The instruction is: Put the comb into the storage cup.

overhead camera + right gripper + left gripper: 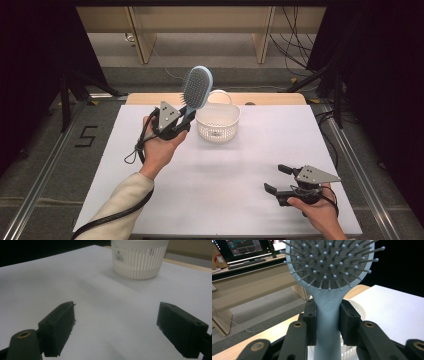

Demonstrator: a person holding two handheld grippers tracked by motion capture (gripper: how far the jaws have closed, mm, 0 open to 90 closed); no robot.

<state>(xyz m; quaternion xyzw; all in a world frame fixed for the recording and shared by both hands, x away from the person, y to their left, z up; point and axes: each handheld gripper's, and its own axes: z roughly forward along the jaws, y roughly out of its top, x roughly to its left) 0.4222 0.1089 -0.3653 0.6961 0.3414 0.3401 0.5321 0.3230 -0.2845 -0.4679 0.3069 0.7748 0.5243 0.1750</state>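
The left tongs are clamping the handle of a pale blue hairbrush, which is standing nearly upright above the tabletop, at about ten o'clock from the tabletop's middle in the high view. The brush head is leaning slightly toward one o'clock, its bristled face turned toward the person. In the left gripper view the two black jaws are pressing on either side of the hairbrush handle just below the head, with the grey bristle pad rising above them.

A white slotted basket is sitting on the tabletop just beside the left tongs, at their three o'clock, and the brush head is hovering over the basket's far left rim. In the left gripper view the basket is showing behind and below the handle.

The right tongs are resting low over the tabletop at about four o'clock, well apart from the basket, their jaws standing wide and holding nothing. The right gripper view is showing bare white tabletop between them, with the basket at twelve o'clock.
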